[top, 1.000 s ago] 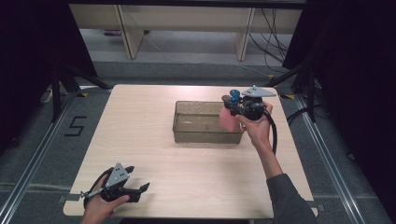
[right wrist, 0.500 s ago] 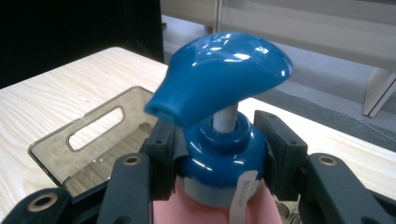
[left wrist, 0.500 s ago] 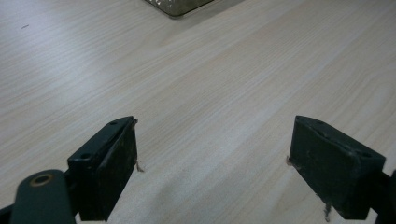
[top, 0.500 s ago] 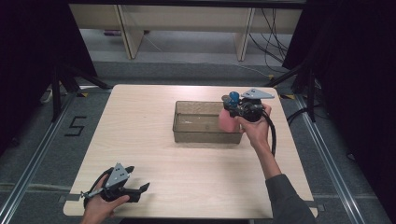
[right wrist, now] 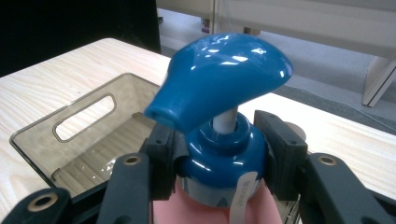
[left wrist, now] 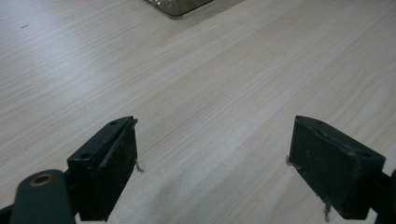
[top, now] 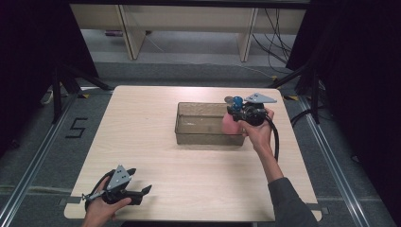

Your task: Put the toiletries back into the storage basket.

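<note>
Now my right tool [right wrist: 219, 154] squeezes the pink soap bottle [top: 230, 125] (blue pump top) over the clear bin [top: 203, 124]. My left tool [left wrist: 212, 170] sits wide apart on the counter [top: 151, 123].

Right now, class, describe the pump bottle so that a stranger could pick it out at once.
Find the wooden table, then the clear smoky bin on it. At the bin's right end the right tongs grip a pink pump bottle by its collar; its glossy blue pump head marks it.
</note>
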A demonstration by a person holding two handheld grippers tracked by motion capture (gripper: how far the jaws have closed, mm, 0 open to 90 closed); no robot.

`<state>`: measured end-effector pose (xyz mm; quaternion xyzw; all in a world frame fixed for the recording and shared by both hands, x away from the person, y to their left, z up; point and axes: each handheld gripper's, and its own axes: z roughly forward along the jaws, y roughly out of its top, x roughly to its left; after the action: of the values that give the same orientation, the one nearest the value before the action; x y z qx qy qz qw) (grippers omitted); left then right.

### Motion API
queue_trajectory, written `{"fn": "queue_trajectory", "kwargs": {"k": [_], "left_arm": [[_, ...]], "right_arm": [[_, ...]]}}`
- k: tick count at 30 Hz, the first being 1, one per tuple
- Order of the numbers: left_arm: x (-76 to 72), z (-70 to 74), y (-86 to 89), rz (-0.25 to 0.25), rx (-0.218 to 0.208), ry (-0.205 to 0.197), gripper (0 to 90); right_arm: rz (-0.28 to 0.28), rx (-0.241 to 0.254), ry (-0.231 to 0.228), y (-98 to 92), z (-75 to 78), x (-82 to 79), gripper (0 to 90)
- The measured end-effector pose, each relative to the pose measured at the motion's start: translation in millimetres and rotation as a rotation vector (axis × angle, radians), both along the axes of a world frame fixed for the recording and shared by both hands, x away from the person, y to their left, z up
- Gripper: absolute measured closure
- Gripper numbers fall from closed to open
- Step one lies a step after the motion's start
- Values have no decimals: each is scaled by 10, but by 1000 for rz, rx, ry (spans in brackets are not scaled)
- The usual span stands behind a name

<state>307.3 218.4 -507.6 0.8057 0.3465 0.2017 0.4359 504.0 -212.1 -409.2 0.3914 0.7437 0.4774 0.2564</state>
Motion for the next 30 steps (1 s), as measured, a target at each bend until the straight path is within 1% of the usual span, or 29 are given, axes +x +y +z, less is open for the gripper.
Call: {"fn": "queue_trajectory", "kwargs": {"k": [1, 2, 3, 4, 5, 6, 7, 8, 9, 10, 11, 12, 13, 14, 16, 17, 18, 19, 20, 21, 23, 24, 25, 26, 27, 28, 29, 30], "left_arm": [[-2, -1, -1, 2, -2, 0, 149], [-1, 0, -1, 2, -3, 0, 149], [-1, 0, -1, 2, -3, 0, 148], [1, 1, -5, 2, -6, -1, 149], [0, 1, -2, 1, -3, 0, 149], [-3, 1, -1, 2, -2, 0, 149], [-7, 4, -1, 3, -4, 2, 149], [-8, 7, -1, 4, -7, 2, 148], [-9, 11, -3, 10, -8, 1, 149], [-5, 13, -1, 5, -8, 0, 149], [-7, 15, 1, 6, -8, -4, 149], [-9, 17, 3, 5, -6, -4, 149], [-9, 17, 3, 6, -7, -3, 148], [-5, 18, 6, 3, -6, -3, 149], [-5, 17, 1, 3, -14, -6, 149], [-5, 14, 1, 4, -14, -12, 149], [-2, 24, 14, -5, 3, -11, 149], [-11, 30, 10, 5, -3, -4, 149], [-10, 31, 9, 7, -6, -5, 149], [-10, 32, 10, 7, -7, -6, 149], [-13, 29, 11, 6, -14, -7, 149], [-12, 29, 11, 6, -15, -6, 149], [-11, 30, 11, 7, -16, -6, 149], [-9, 30, 10, 7, -16, -7, 149], [-9, 30, 10, 6, -14, -7, 149], [-12, 28, 10, 6, -14, -7, 149], [-14, 28, 11, 6, -14, -6, 148], [-12, 28, 10, 7, -15, -6, 149]], "right_arm": [[-3, 12, 13, 10, -9, -4, 536], [-5, 5, 21, 9, -12, -4, 536], [-2, 13, 34, 13, -18, -5, 536], [5, -2, 13, -1, -24, 5, 536], [1, -2, 12, 2, -32, 6, 536], [2, -10, -1, -6, -42, 15, 536], [-8, 12, 22, 6, -55, 3, 536], [-4, -5, 27, -2, -64, 8, 536], [4, -7, 28, -3, -77, 16, 536], [-6, 4, 27, 6, -94, 12, 536], [-11, -1, 35, 6, -103, 12, 536], [-4, -6, 26, 0, -121, 27, 536], [-5, -30, 16, -19, -120, 29, 535], [-21, 3, 37, 9, -145, 18, 536], [-3, -17, 43, -8, -152, 26, 536], [0, -21, 32, -7, -164, 35, 536], [-7, -38, 20, -14, -166, 31, 536], [-11, -10, 49, 7, -175, 16, 536], [-12, -17, 44, -1, -177, 16, 536], [-6, -24, 49, -9, -176, 18, 535], [-1, -32, 38, -15, -188, 25, 536], [-2, -35, 41, -19, -191, 22, 536], [0, -27, 37, -17, -197, 21, 535], [-13, -14, 50, -8, -200, 6, 536], [-10, -11, 56, -9, -202, 4, 535], [-6, -20, 47, -16, -208, 11, 536], [-1, -21, 51, -17, -212, 10, 536], [-10, -20, 59, -20, -212, -5, 536]]}}
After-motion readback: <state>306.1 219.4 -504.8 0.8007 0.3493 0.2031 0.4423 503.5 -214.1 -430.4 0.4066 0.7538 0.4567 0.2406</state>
